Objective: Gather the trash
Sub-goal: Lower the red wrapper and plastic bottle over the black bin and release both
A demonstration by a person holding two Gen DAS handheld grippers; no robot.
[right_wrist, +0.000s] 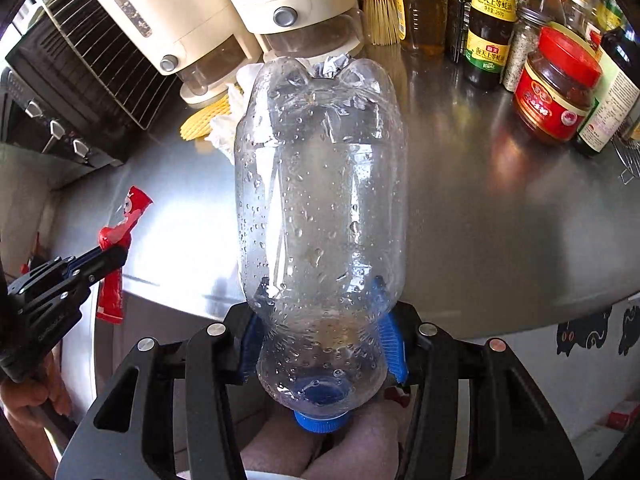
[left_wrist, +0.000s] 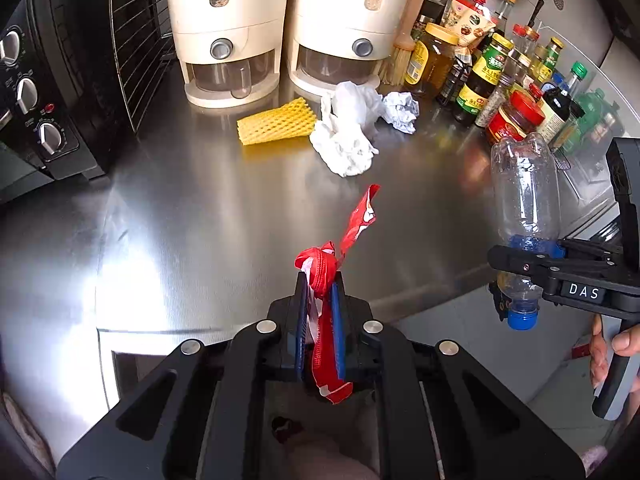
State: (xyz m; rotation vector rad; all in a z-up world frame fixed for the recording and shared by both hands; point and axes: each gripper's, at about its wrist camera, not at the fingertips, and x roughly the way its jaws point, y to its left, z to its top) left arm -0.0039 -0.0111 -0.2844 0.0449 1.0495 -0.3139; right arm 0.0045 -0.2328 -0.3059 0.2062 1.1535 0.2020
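Two tongs: one thing is pinched in each, and both are held up over the near edge of the counter (left_wrist: 200, 208).
Left tongs (left_wrist: 320, 292): pressed together on a red wrapper (left_wrist: 326, 276); one twisted end is seen sticking up past the tips, the other hanging down between the blue pads.
Right tongs (right_wrist: 320, 312): closed around a clear plastic bottle (right_wrist: 320, 200), with the blue pads pressed on its sides near the neck.
Bottle: held with its blue cap (right_wrist: 320, 424) toward the camera; water drops are seen inside it.
Trash left on the counter: a yellow foam net (left_wrist: 276, 122), a white crumpled tissue (left_wrist: 348, 132) just beside the net, and a small paper ball (left_wrist: 402, 110) next to the tissue.
Behind the net: two cream grain dispensers (left_wrist: 228, 28).
Beyond the paper ball: sauce bottles and jars (left_wrist: 516, 116) are lined up.
Far side of the net from the tissue: a black oven (left_wrist: 36, 100).
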